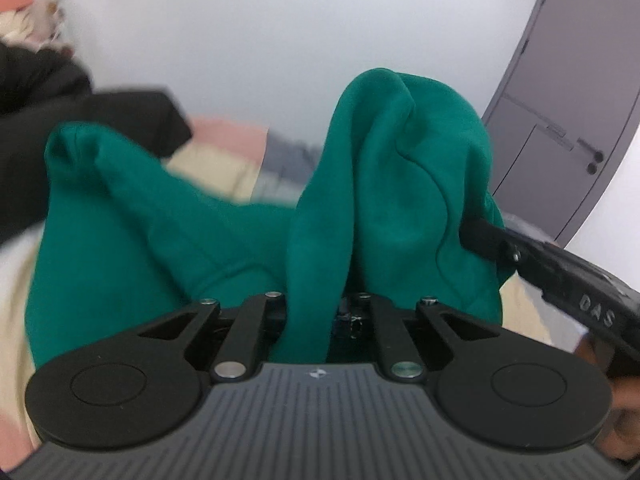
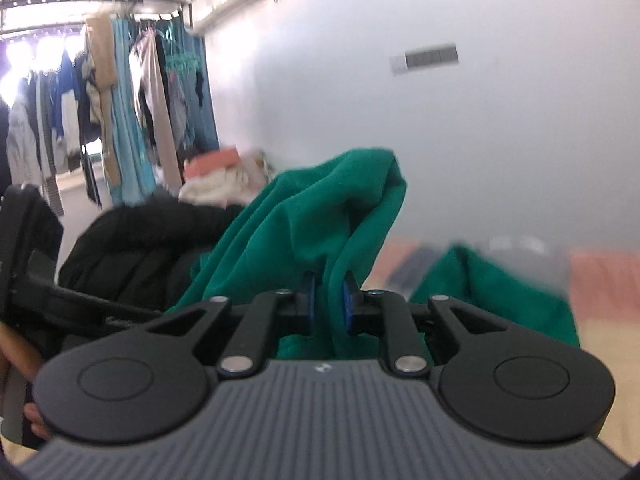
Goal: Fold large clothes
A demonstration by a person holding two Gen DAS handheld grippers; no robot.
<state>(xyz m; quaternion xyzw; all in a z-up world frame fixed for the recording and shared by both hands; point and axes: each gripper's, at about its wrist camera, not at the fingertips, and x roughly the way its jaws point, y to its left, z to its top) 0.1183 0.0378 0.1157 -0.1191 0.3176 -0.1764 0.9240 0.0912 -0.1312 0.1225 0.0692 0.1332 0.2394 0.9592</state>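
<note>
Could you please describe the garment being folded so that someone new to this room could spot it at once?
Start at the bed with its cream cover, below the white wall. Bunched on it is the green garment, pinched by both the left gripper and the right gripper. It is the only green piece here; the black jacket beside it is darker and puffier.

A dark grey panelled door (image 1: 560, 128) with a lever handle stands to the right of the jaws, far beyond them. Left of the jaws lies a black padded jacket (image 2: 140, 248); behind it sits a stack of folded pink and cream cloth (image 2: 218, 178). Farther left, mixed garments hang from a ceiling rail (image 2: 120, 112). A plain white wall (image 2: 480, 140) fills the space above the jaws.
</note>
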